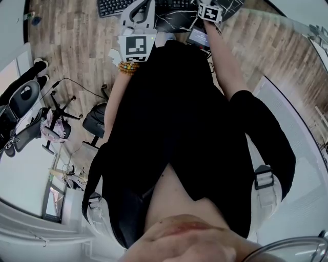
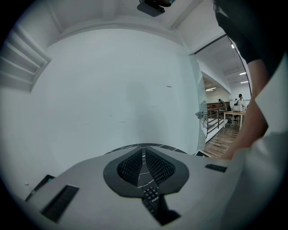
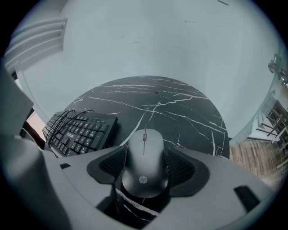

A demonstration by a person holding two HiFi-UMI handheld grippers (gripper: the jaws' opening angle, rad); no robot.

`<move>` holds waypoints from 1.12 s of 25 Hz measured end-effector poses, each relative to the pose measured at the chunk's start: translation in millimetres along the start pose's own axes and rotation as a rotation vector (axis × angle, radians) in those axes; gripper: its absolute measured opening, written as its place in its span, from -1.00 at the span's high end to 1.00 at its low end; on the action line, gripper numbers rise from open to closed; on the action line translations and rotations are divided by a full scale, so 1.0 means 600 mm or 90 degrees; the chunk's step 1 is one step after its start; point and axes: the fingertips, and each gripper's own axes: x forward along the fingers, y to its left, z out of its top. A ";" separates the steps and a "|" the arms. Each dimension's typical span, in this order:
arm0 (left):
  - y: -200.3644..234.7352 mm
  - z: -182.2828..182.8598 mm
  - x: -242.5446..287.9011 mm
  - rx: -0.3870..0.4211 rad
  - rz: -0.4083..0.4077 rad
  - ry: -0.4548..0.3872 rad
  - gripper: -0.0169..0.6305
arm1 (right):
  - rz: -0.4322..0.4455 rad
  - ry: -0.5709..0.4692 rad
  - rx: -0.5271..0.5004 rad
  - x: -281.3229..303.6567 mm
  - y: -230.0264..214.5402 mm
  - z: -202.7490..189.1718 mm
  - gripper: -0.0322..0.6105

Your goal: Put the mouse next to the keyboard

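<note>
A dark grey mouse [image 3: 145, 161] sits between the jaws of my right gripper [image 3: 145, 150], which is shut on its sides above the black marble round table [image 3: 180, 108]. The black keyboard [image 3: 78, 130] lies at the table's left, a cable coiled on it, a little way from the mouse. My left gripper [image 2: 145, 155] is shut with nothing between its pads. A strip of keyboard keys [image 2: 150, 194] shows under it. In the head view both grippers, left [image 1: 137, 15] and right [image 1: 209, 10], reach over the table [image 1: 174, 20] by the keyboard [image 1: 110, 6].
A plain white wall [image 3: 135, 40] rises behind the table. Office chairs [image 1: 20, 102] [image 1: 95, 120] stand on the wood floor [image 1: 77, 46] at the left. A small screen device [image 1: 197, 37] lies at the table's near edge. A glass partition [image 2: 202, 90] is on the right.
</note>
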 end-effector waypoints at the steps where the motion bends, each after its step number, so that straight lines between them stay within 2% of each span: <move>1: -0.004 0.000 -0.001 0.000 -0.003 -0.001 0.85 | 0.003 -0.009 0.004 -0.006 -0.002 0.005 -0.05; 7: -0.029 0.001 -0.006 -0.004 -0.015 -0.010 0.85 | -0.017 -0.090 0.009 -0.064 -0.034 0.056 -0.05; 13: -0.062 0.032 -0.002 -0.001 -0.035 -0.044 0.85 | -0.017 -0.228 -0.005 -0.147 -0.051 0.136 -0.05; 20: -0.074 0.077 -0.003 -0.014 -0.043 -0.087 0.85 | 0.005 -0.382 -0.015 -0.268 -0.045 0.233 -0.05; 28: -0.079 0.139 -0.012 -0.040 -0.042 -0.142 0.85 | 0.064 -0.521 -0.029 -0.420 -0.012 0.313 -0.05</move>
